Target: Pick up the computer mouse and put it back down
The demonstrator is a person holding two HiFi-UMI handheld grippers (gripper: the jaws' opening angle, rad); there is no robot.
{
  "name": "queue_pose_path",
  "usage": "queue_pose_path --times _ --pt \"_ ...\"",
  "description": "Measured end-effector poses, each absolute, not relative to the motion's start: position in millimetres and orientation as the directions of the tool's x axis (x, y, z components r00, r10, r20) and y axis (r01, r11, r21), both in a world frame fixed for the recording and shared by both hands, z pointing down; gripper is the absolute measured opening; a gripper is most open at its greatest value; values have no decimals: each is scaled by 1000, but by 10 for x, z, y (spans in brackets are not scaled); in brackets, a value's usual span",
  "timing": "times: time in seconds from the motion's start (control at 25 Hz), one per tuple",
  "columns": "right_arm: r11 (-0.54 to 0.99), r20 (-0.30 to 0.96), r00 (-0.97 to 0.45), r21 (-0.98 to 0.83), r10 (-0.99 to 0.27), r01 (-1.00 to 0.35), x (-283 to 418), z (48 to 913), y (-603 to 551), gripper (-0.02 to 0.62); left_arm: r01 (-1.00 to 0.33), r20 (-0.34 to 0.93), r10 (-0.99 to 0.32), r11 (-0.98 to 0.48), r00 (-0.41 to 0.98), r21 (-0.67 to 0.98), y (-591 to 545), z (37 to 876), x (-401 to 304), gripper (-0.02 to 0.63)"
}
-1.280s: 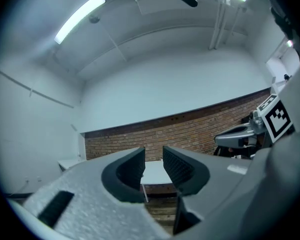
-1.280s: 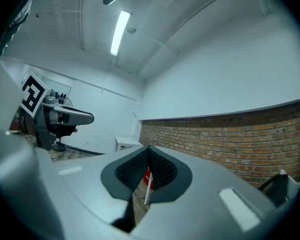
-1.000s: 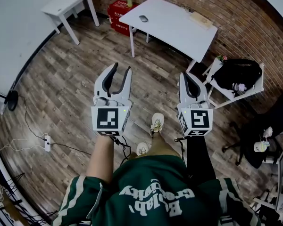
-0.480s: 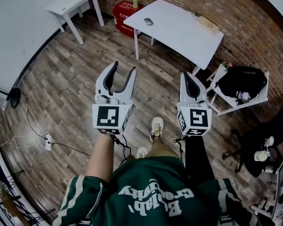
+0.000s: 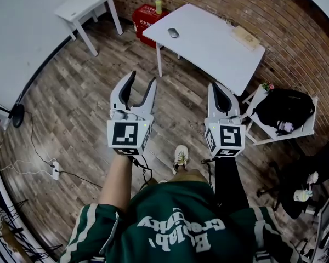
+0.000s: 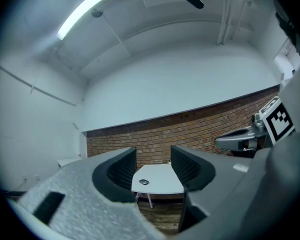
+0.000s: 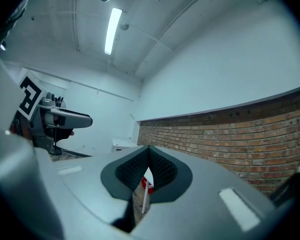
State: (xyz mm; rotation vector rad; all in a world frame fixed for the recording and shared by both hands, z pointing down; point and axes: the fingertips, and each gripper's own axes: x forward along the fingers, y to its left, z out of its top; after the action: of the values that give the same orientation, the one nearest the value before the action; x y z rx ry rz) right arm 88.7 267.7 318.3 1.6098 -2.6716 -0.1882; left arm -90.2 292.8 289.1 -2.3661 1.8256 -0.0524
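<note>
The dark grey computer mouse (image 5: 173, 33) lies near the left end of the white table (image 5: 214, 48) by the brick wall, well ahead of both grippers. In the left gripper view the mouse (image 6: 143, 182) shows small and far off between the jaws. My left gripper (image 5: 142, 79) is held level over the wooden floor, open, with nothing between its fingers. My right gripper (image 5: 215, 86) is beside it, level and shut on nothing. In its own view the right gripper (image 7: 149, 151) has its tips together, with a table leg behind them.
A tan flat object (image 5: 245, 37) lies on the table's far right. A red crate (image 5: 145, 14) with a bottle (image 5: 158, 4) stands left of the table, and a small white table (image 5: 85, 4) further left. A white rack with a black bag (image 5: 288, 111) stands on the right. A power strip (image 5: 55, 169) lies on the floor.
Both grippers and the person have moved forward across the floor, so the table sits nearer. The left jaws have spread wider. The right jaws stay shut.
</note>
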Motion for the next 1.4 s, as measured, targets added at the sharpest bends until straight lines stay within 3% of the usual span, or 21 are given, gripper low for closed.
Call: queue_pose_path --times 0.8,1.4 --pt "535 -42 -540 84 -841 -841 1008 3202 942 12 -969 -36 -976 -209 215 -128 1270 2923 -659 215" --pt "558 -37 -561 67 -827 -827 1141 3277 294 12 -968 -22 -977 -206 211 -141 626 2910 -508 221"
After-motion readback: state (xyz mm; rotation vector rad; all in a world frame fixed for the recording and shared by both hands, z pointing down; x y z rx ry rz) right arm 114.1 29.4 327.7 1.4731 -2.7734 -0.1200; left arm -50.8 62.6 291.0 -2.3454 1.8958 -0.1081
